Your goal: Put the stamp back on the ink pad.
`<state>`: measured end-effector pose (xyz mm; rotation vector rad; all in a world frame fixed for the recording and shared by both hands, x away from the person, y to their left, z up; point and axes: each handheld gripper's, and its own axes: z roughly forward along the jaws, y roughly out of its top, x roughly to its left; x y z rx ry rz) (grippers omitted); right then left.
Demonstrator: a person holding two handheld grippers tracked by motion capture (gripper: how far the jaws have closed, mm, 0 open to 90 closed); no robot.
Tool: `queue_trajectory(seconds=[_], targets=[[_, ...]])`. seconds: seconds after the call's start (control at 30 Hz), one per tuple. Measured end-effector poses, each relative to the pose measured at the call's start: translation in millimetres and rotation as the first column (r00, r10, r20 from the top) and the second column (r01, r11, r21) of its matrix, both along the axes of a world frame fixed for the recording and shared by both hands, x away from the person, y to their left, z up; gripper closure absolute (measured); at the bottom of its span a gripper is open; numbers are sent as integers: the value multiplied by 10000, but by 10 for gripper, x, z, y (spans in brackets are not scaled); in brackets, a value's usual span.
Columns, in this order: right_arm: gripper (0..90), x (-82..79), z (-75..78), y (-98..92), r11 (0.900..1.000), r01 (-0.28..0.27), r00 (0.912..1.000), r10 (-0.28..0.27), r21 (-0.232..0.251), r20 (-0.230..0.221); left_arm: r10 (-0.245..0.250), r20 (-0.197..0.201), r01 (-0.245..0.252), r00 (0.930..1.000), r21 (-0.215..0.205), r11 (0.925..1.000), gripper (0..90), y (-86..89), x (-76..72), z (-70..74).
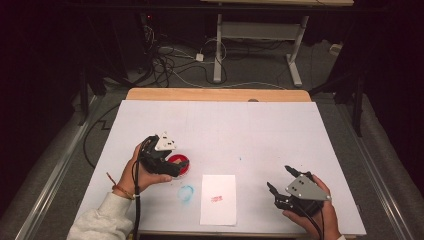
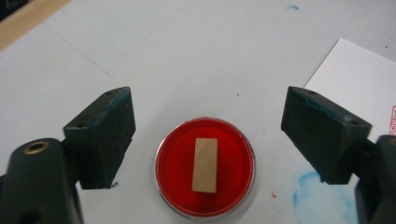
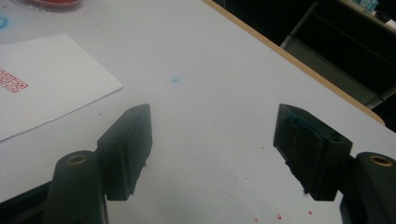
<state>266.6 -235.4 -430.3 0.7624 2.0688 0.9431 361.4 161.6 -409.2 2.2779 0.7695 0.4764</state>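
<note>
A round red ink pad (image 2: pixel 175 163) in a clear dish lies on the white table, and a small wooden block (image 2: pixel 205 164) rests flat in its middle. My left gripper (image 2: pixel 208 100) hovers just over it, open, with the jaws spread wide on either side and touching nothing. In the high view the left gripper (image 1: pixel 172 164) covers part of the red pad (image 1: pixel 182 164) at the table's left. At the front right, my right gripper (image 1: pixel 279 177) is open and empty; its own view shows my right gripper (image 3: pixel 212 116) over bare table.
A white sheet of paper (image 1: pixel 218 212) with a small red stamp print (image 1: pixel 216 199) lies at the front middle, between the two hands. A blue smudge (image 1: pixel 186 194) marks the table left of the sheet. The table's wooden far edge (image 1: pixel 215 94) runs behind.
</note>
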Motion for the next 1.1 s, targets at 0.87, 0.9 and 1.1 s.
queue_trajectory(seconds=[0.87, 0.9, 1.1], targets=[[277, -27, 16, 6, 9995, -245, 9997, 244, 195, 56, -660, 2921, 737, 9541, -157, 9972, 169, -31, -428, 105], [274, -32, 18, 8, 9994, -255, 9997, 254, 236, 43, -649, 3070, 735, 9495, -168, 9972, 169, -26, -450, 93], [259, -35, 26, 1, 9990, -317, 9994, 313, 322, 112, -453, 3543, 612, 9340, -339, 9975, 166, 36, -518, 25]])
